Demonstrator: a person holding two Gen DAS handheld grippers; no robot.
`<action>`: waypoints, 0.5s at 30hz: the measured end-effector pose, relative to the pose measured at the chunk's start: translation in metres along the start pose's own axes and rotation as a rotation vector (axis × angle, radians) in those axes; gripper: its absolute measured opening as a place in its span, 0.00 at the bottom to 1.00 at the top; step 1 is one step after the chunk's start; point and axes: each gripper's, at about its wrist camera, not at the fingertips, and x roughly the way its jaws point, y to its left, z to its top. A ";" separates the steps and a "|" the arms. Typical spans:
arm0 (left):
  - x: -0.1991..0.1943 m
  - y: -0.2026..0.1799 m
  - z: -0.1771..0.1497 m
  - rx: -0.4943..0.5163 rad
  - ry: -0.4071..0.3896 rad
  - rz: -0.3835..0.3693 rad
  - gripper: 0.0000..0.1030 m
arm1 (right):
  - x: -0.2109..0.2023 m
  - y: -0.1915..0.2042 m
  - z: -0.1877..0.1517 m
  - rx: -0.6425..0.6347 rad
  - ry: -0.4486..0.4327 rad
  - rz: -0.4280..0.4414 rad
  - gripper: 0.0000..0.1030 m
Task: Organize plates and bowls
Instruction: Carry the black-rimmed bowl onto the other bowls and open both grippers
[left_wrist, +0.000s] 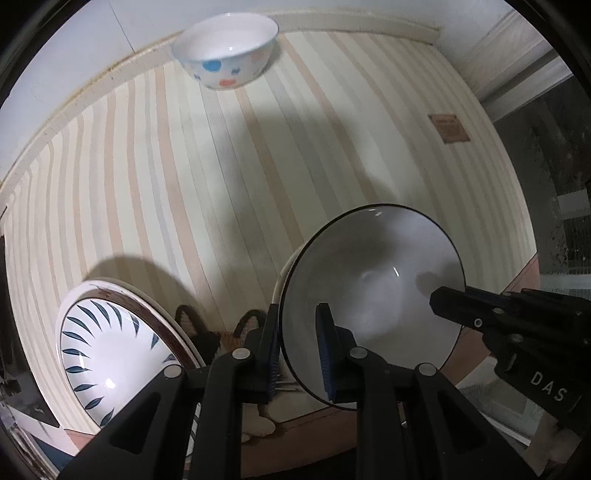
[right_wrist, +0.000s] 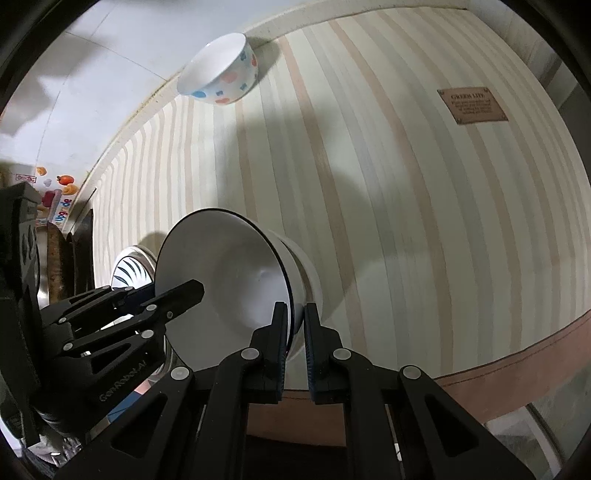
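Note:
Both grippers hold one white bowl with a thin dark rim (left_wrist: 373, 295), tilted above the striped table. My left gripper (left_wrist: 300, 354) is shut on its near-left rim. My right gripper (right_wrist: 294, 332) is shut on the opposite rim of the same bowl (right_wrist: 229, 280); it shows at the right of the left wrist view (left_wrist: 458, 306). A white plate with blue leaf marks and a brown rim (left_wrist: 110, 354) lies at the near left, and shows in the right wrist view (right_wrist: 129, 269). A white bowl with blue and pink spots (left_wrist: 225, 51) stands at the far edge; it also shows in the right wrist view (right_wrist: 221, 70).
The table wears a cream and tan striped cloth (left_wrist: 221, 177) with a brown label (left_wrist: 448, 128) at the far right. A wall (left_wrist: 74, 55) runs behind the far edge. The table's brown front border (right_wrist: 517, 350) is close below the grippers. Clutter stands at the left (right_wrist: 59, 206).

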 end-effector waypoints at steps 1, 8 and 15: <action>0.002 0.000 -0.001 0.002 0.009 0.001 0.16 | 0.002 -0.001 0.000 0.001 0.006 0.001 0.10; 0.010 -0.006 -0.003 0.031 0.008 0.045 0.16 | 0.013 0.001 0.001 0.005 0.027 -0.004 0.10; 0.014 -0.008 -0.001 0.042 0.011 0.080 0.16 | 0.013 0.004 0.007 0.002 0.038 -0.009 0.10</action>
